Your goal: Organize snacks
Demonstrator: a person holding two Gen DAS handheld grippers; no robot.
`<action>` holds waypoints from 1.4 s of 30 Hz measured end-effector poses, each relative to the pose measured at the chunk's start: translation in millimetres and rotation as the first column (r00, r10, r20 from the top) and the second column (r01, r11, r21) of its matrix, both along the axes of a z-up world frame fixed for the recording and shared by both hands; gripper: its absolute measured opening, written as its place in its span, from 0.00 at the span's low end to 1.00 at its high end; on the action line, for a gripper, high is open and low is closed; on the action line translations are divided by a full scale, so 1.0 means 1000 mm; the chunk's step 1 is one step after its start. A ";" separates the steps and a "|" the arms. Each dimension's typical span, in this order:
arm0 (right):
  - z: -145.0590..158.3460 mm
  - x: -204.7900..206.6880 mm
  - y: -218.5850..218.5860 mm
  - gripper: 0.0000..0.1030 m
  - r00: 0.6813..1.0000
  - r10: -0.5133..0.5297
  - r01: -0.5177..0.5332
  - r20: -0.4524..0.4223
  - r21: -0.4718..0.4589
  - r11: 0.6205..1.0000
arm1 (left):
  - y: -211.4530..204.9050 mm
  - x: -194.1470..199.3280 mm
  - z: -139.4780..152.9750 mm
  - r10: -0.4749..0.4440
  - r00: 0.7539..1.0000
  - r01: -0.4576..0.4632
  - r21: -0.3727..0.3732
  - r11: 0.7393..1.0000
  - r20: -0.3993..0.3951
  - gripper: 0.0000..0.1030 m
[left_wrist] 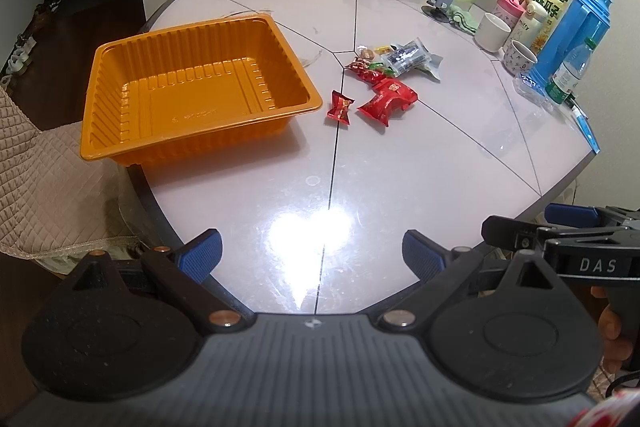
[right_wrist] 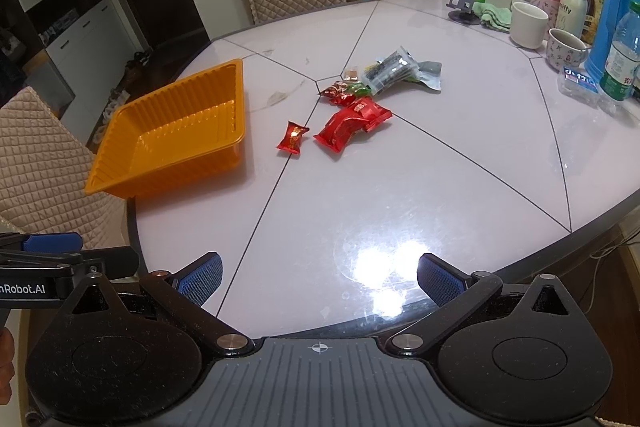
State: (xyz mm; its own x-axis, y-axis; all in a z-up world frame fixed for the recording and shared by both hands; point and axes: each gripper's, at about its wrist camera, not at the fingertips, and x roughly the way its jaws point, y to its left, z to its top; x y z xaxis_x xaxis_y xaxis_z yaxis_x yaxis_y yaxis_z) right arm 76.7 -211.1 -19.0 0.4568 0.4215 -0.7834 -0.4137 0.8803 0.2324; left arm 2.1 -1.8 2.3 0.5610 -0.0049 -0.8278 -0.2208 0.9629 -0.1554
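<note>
Both grippers spread wide over the near table edge, nothing held.

Left view: left gripper released above the table; orange tray bare at the left edge; snacks heaped just right of it, one red candy lying apart, nearest the tray. Right view: right gripper released too; tray far left, snacks mid-table, mugs and bottles well apart at right.
</note>
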 end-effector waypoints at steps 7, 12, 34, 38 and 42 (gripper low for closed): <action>0.007 0.004 -0.008 1.00 1.000 -0.004 0.004 -0.001 0.004 1.000 | 0.000 0.001 -0.001 -0.003 1.000 0.003 -0.001 1.000 0.000 0.93; 0.007 0.004 -0.007 1.00 1.000 -0.004 0.004 0.000 0.004 1.000 | 0.000 0.001 -0.001 -0.002 1.000 0.002 0.000 1.000 0.000 0.93; 0.008 0.004 -0.003 1.00 1.000 -0.004 0.004 0.003 0.003 1.000 | 0.006 0.004 0.002 -0.005 1.000 0.005 -0.005 1.000 0.006 0.93; 0.010 0.004 -0.003 1.00 1.000 -0.002 0.002 0.008 0.003 1.000 | 0.009 0.001 0.004 -0.005 1.000 0.005 -0.004 1.000 0.013 0.93; 0.011 0.002 -0.001 1.00 1.000 -0.002 0.002 0.014 0.004 1.000 | 0.011 -0.003 0.005 -0.004 1.000 0.004 -0.004 1.000 0.017 0.93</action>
